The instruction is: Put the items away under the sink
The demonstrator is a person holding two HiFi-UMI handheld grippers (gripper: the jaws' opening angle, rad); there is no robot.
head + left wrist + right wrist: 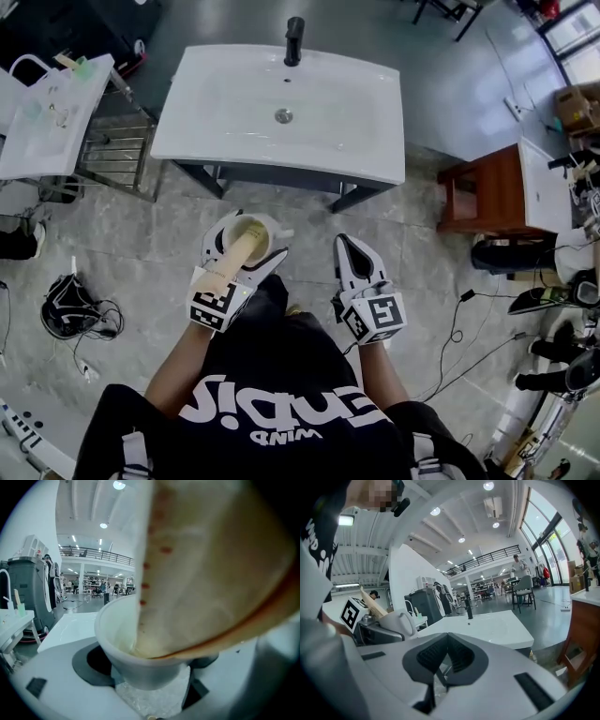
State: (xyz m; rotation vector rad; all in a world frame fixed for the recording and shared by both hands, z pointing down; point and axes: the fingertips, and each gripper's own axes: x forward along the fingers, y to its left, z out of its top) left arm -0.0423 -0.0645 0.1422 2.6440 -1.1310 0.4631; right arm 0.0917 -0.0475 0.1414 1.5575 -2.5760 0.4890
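grey stone-look tile floor (pixel 169 253), pretty busy tbh, white sink (pixel 216 112) standing mid-floor on dark legs, black faucet (pixel 294 40) at its back edge, second basin (pixel 47 122) on a metal rack (pixel 117 150) off left, tangled black cable bundle (pixel 70 307) lying lower left, brown wooden cabinet (pixel 483 192) on the right, thin cords (pixel 455 337) trailing just below it

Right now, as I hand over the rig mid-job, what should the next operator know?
Left tool: shut on the white cup, with a beige tube leaning out of it.
Right tool: shut, empty.
Both are held in front of the sink, short of its front edge.
Done: cup and tube are in hand.
Left: lower them and place them under the sink. That space is hidden from the head view, so check it first.
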